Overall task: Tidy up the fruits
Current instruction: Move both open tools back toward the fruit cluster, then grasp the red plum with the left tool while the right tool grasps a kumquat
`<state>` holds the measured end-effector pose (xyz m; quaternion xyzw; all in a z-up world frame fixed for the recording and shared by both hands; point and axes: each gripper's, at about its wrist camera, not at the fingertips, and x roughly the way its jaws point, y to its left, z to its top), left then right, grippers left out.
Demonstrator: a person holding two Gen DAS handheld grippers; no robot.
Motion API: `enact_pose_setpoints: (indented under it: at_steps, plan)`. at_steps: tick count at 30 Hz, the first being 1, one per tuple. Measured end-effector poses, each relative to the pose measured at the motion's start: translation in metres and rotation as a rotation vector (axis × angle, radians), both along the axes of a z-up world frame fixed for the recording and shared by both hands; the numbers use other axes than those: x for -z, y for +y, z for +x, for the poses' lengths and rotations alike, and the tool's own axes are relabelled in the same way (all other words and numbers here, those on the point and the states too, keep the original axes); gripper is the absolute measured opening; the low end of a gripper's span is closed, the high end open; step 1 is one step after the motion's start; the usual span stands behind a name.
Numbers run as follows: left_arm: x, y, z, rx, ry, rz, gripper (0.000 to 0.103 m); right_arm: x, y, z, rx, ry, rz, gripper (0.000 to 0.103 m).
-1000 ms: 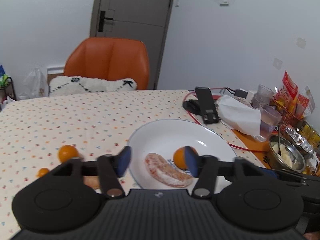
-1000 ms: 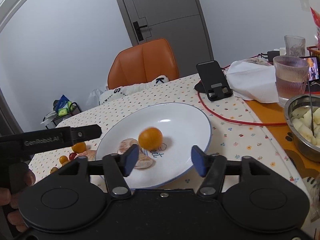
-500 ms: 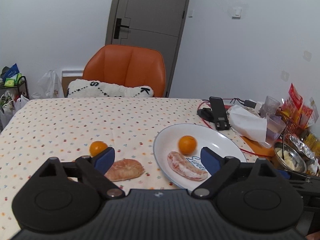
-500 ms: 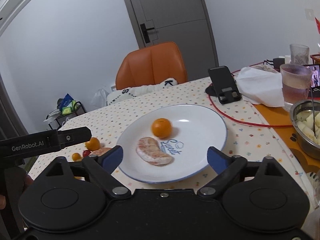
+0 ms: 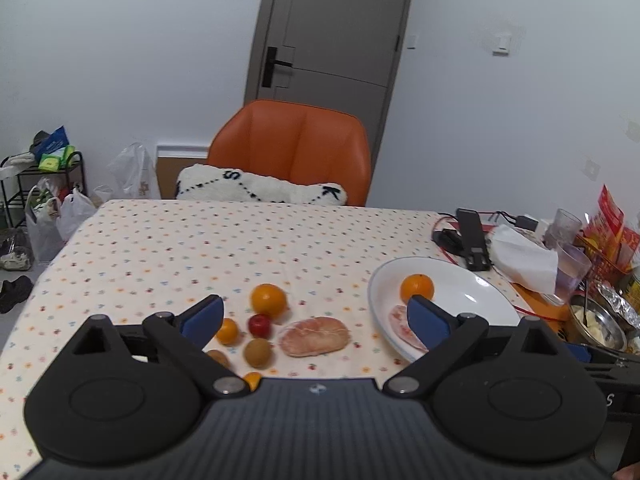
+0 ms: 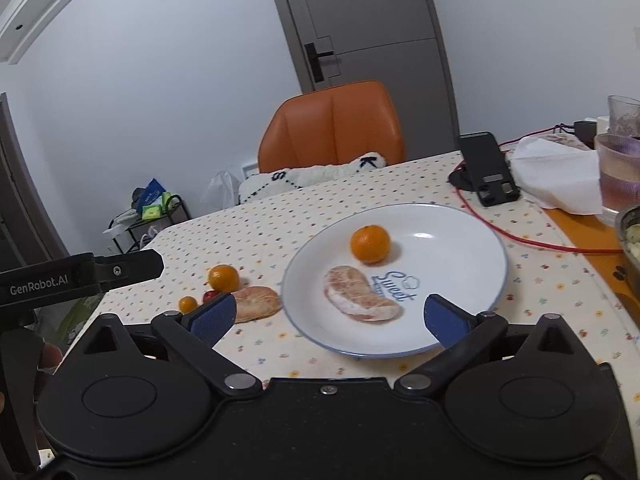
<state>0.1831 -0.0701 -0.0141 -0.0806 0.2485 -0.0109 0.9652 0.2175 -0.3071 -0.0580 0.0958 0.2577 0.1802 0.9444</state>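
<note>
Left wrist view shows the left gripper (image 5: 316, 316) with its jaws spread wide and nothing between them, raised above the table (image 5: 168, 248) and aimed at the loose fruit; the wide spread suits the peeled citrus half (image 5: 314, 337) that lies directly ahead, which appears to be the broadest piece outside the plate (image 5: 472, 280). Beside that half, on the cloth, lie an orange (image 5: 268, 300), a small red fruit (image 5: 259, 325), a brownish round fruit (image 5: 257, 352), a small orange fruit (image 5: 227, 331) and two more small pieces partly hidden by the left finger; these stand close together, some touching, and all remain outside the plate.

Right wrist view shows the right gripper (image 6: 326, 318), likewise released and empty, hanging over the near rim of the plate (image 6: 460, 224); a mandarin (image 6: 370, 243) and a peeled segment (image 6: 362, 299) rest inside, near each other but apart, toward the side nearest the loose fruit; this leaves the far half of the dish bare for further pieces. The plate evidently serves as the collecting point, so the task reads as partly done, with two pieces in and the cluster left.

The likely next step is a descent of the left gripper onto one loose piece; the peeled half is soft and would call for a light closing force; the round fruits may roll if nudged. The phone stand (image 6: 490, 172), red cable (image 6: 532, 240) and glass (image 6: 618, 176) lie beyond the plate, clear of the working path.
</note>
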Motion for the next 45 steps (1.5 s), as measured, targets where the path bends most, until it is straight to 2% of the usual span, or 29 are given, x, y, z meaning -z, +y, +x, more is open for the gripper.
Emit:
enact_pose_setpoints:
  at_steps: [11,17,26,34,39,42,45]
  plan:
    - [0.007,0.033,-0.014,-0.043,0.023,-0.012,0.097,0.004,0.025,-0.003,-0.047,0.018,0.013,0.103]
    - [0.02,0.047,-0.018,-0.054,0.066,-0.027,0.097,0.011,0.037,-0.003,-0.071,0.027,0.013,0.102]
    - [0.045,0.059,-0.019,-0.048,0.118,-0.032,0.091,0.021,0.053,0.0,-0.105,0.059,0.001,0.09]
    - [0.063,0.065,-0.007,-0.025,0.167,-0.07,0.063,0.029,0.065,0.01,-0.132,0.098,0.015,0.069]
    - [0.072,0.066,0.0,-0.008,0.184,-0.093,0.049,0.034,0.075,0.016,-0.174,0.127,0.027,0.057]
    - [0.077,0.064,0.006,0.003,0.195,-0.084,0.045,0.037,0.083,0.019,-0.199,0.138,0.024,0.048]
    - [0.081,0.067,0.009,0.011,0.204,-0.096,0.022,0.04,0.091,0.021,-0.231,0.149,0.024,0.043]
